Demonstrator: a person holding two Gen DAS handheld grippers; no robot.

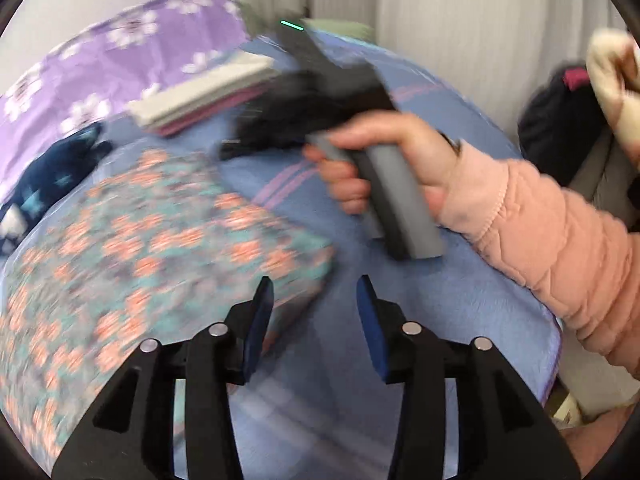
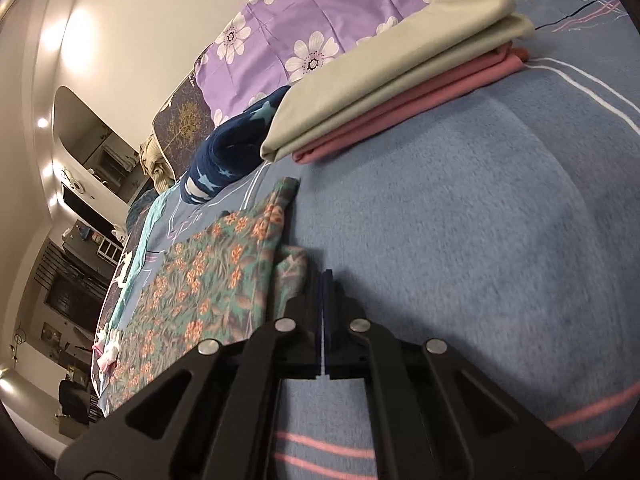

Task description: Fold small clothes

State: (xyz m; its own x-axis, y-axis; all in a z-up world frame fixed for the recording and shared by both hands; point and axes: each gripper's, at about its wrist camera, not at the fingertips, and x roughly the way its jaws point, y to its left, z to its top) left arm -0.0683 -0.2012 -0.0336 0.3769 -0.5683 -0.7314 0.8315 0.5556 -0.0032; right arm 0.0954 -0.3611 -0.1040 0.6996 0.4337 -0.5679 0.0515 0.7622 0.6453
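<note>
A folded floral garment (image 1: pixel 160 232) in teal and orange lies on the blue blanket (image 1: pixel 440 300). My left gripper (image 1: pixel 316 286) hovers over the garment's right edge, open, with nothing between its blue pads. This view is blurred. A hand (image 1: pixel 400 148) in a pink sleeve holds the right gripper's grey handle above the blanket. In the right wrist view the right gripper (image 2: pixel 325 276) is shut, pads together. Its tip sits just right of the floral garment (image 2: pixel 208 280), beside a folded corner and low over the blanket (image 2: pixel 460 220).
A stack of folded beige and pink clothes (image 2: pixel 400 80) lies further back (image 1: pixel 208 92). A navy star-patterned garment (image 2: pixel 232 148) sits left of it, on purple flowered bedding (image 2: pixel 320 12). A dark bag (image 1: pixel 560 120) and a cream cloth (image 1: pixel 612 80) are at the right.
</note>
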